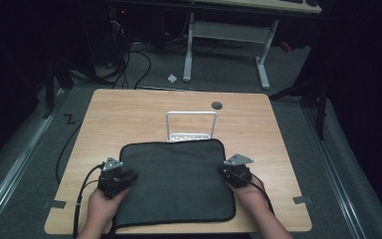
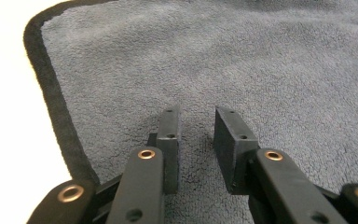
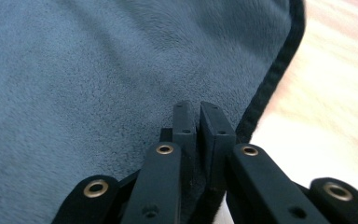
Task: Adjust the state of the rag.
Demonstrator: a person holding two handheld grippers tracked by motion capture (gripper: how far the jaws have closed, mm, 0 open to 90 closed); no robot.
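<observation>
dark grey towel [image 1: 176, 184] spread flat on the wooden counter [image 1: 129, 107], near the person's edge, its long axis running left to right between the two hands. left claw [image 1: 129, 177] resting over the towel's left side, just inside the black hem; seen up close in the left gripper view as left claw [image 2: 196, 140] with the jaws standing a little apart and bare pile showing in the gap, so open, nothing pinched. right claw [image 1: 225, 170] at the towel's right edge; in the right gripper view, right claw [image 3: 199, 126] with the jaws drawn nearly together right beside the hem, closed; hard to tell whether a fold of edge is caught between them. towel's far edge touching or just overlapping the foot of a white wire rack [image 1: 191, 125] standing behind it; rack looks empty, though its base is partly hidden. small dark round disc [image 1: 217, 105] farther back on the counter, well apart. likely next: grip both side edges and lift or fold, each hand already at its own end, so neither has far to reach; left still needs to close on cloth.
</observation>
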